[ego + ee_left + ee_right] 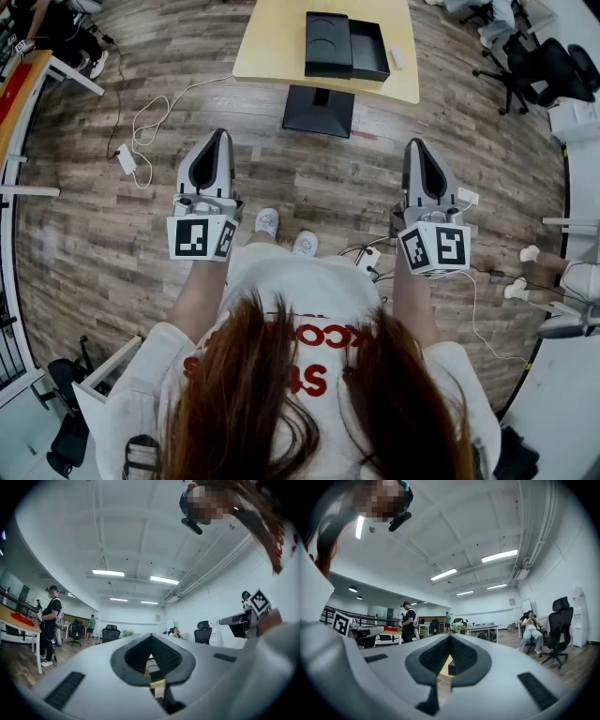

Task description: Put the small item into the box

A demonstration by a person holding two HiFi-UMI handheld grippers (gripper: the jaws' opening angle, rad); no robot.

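Wood floor (112, 225) all round, and the person's standing well back from the pale table (272, 56). So this looks like the very start, approach not begun, nothing picked up yet. On the table sits the black box (368, 52), open tray toward the right w/ what looks like its lid (328, 44) butted against it on the left. Both tools are held out level in front of the body: left gripper (221, 136) has its jaws pressed together, nothing btwn them. Right gripper (416, 145) is the same, tips meeting, empty. Now the target: the small item (397, 58), a little pale oblong, lies on the tabletop just beside the box's right wall, near the table's right edge. It's too small from here to tell what it is. Next move, I'd say: step up to the table, spread the jaws of one gripper (right is on the nearer side), come down over the item, pinch, then lift across into the open tray.
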